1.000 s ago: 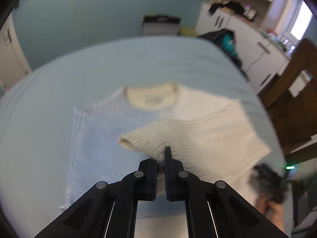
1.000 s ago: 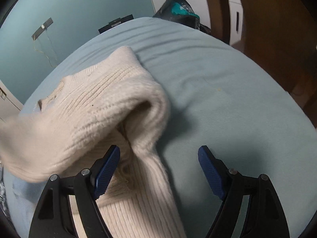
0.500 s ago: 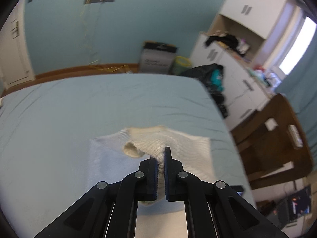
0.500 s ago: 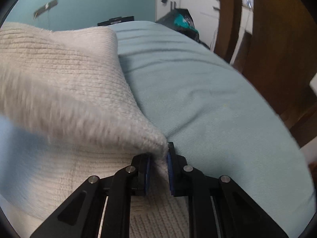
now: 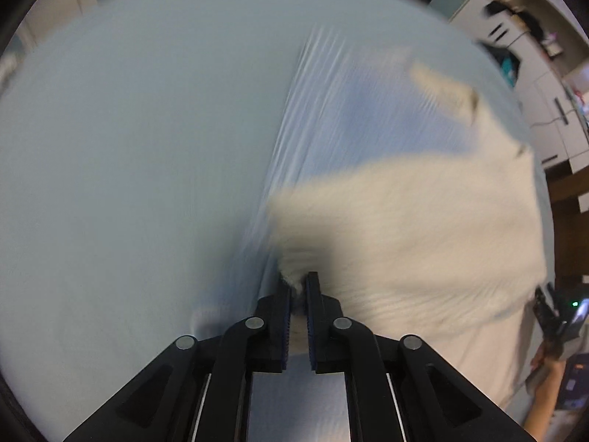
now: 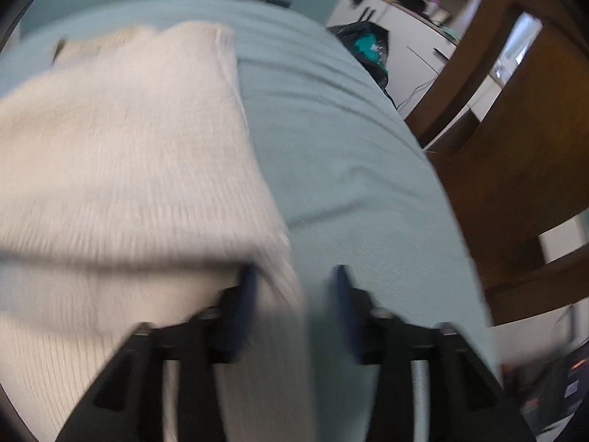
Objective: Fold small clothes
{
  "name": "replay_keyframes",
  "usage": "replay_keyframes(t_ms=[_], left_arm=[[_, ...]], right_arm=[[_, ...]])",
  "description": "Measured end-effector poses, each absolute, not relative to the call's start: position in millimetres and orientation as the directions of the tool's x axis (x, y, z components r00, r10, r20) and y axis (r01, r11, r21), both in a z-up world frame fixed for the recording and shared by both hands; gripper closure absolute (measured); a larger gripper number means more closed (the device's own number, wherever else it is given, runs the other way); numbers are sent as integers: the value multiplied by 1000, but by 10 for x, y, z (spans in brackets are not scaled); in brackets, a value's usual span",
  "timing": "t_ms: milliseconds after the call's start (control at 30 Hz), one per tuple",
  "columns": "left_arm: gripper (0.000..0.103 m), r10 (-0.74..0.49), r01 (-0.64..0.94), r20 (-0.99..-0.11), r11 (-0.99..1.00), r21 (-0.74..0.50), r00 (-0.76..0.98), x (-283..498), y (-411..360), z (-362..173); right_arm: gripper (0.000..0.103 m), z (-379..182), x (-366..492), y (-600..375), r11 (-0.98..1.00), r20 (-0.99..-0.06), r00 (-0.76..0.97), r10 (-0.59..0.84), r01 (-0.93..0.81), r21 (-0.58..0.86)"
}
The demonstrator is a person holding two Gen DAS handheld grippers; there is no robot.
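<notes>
A cream and pale blue knit sweater (image 5: 405,228) lies on the light blue bed (image 5: 129,165); the view is blurred by motion. My left gripper (image 5: 299,289) is shut on a cream fold of the sweater near its lower left edge. In the right wrist view the sweater (image 6: 129,154) lies folded on the left, its edge running down between the jaws. My right gripper (image 6: 294,287) is open, its left finger (image 6: 246,287) against the sweater's corner and its right finger (image 6: 344,291) over the bed sheet (image 6: 349,147).
A brown wooden chair (image 6: 515,147) stands close at the bed's right side. White cabinets (image 5: 545,84) and a dark bag (image 6: 368,44) are beyond the bed. The other hand and gripper (image 5: 556,320) show at the right edge of the left wrist view.
My right gripper has opened and let go of the sweater's corner. My left gripper, still shut on the cream fold, has swung down and left toward the bed.
</notes>
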State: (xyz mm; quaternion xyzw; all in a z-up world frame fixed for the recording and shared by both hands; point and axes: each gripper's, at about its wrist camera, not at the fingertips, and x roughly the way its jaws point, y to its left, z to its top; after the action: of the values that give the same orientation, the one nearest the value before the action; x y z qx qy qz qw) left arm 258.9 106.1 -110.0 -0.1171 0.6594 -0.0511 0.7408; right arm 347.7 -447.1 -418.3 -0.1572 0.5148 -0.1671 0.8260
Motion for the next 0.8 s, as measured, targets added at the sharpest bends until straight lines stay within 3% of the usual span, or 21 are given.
replay_keyframes(t_ms=[67,100,133,233,333,467,667,700,767,800], left_arm=[[92,-321,-113,-943,937,-330,93,2416,1180,-1218],[89,-333,-116,-938,932,-343,93,2343,1241,-1188],[76,-313,-119,-945,939,-324,98,2304,1277,-1157],[17,-168,-105,-970,977,-188,173,2259,1292,-907],[15,-138,-15,-942,989,-150,304,2268,1024,-566],[14,-121,70,-919,992,-102,376,2369,467,-484],[14,-26,175,-933,984,40,360,2490,-247,-992],[14,34,179,-940,979,99,338,2511,-308,-1152],[0,103,162,-930,972,169,352,2500,-396,-1328],[0,126,135,-913,972,191,388,2466,-382,-1336]], right_arm=[[24,-3973,3261,-4525,907,-795,444,-413,123,-402],[23,-3818,3152,-4590,930,-804,467,-367,152,-336],[23,-3722,3113,-4631,939,-808,479,-343,183,-290],[23,-3412,3060,-4732,956,-791,564,-235,281,-84],[23,-3340,3093,-4642,965,-768,633,-91,246,88],[23,-3541,3298,-4123,993,-788,606,-110,104,-58],[24,-4063,3426,-3854,963,-827,528,-192,-59,-261],[24,-4054,3417,-3902,970,-822,543,-174,-52,-239],[23,-3997,3481,-4034,989,-873,476,-112,-30,-144],[23,-3980,3508,-4083,995,-893,443,-83,-19,-102]])
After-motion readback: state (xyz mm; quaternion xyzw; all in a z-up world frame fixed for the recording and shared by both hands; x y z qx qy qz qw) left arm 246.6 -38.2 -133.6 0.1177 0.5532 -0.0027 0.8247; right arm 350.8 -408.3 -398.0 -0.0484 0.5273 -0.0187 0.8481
